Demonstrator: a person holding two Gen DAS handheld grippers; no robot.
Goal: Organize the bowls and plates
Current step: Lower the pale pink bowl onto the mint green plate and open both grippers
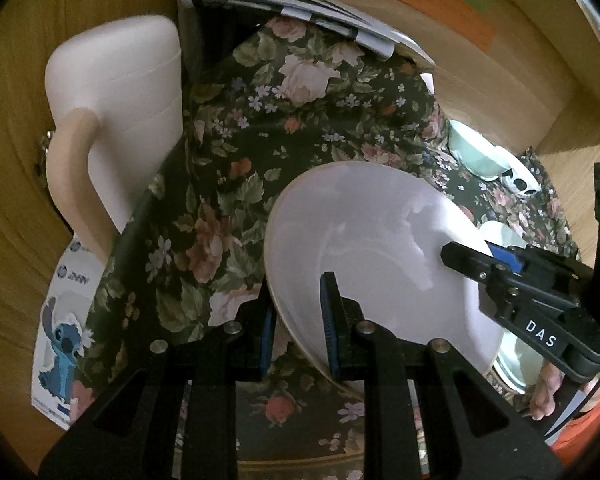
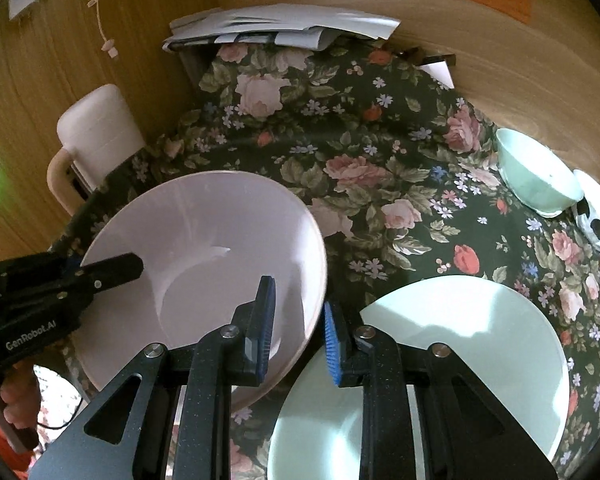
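A wide white plate [image 1: 372, 240] hangs tilted over the floral tablecloth [image 1: 260, 128], carried from both sides. My left gripper [image 1: 298, 312] is shut on its left rim, which runs between the blue pads. In the right wrist view my right gripper [image 2: 300, 316] is shut on the right rim of the same white plate [image 2: 204, 248]. The left gripper [image 2: 116, 268] shows there on the far rim. A pale green plate [image 2: 460, 360] lies flat on the cloth just right of the white one. A mint green bowl [image 2: 540, 176] and a cow-patterned bowl [image 2: 596, 220] sit at the far right.
A white jug [image 1: 116, 120] with a beige handle stands at the left against the wooden wall. A stack of papers [image 2: 280, 24] lies at the back. A wooden wall [image 2: 500, 72] closes the back and right side. A cartoon sticker sheet [image 1: 60, 340] lies lower left.
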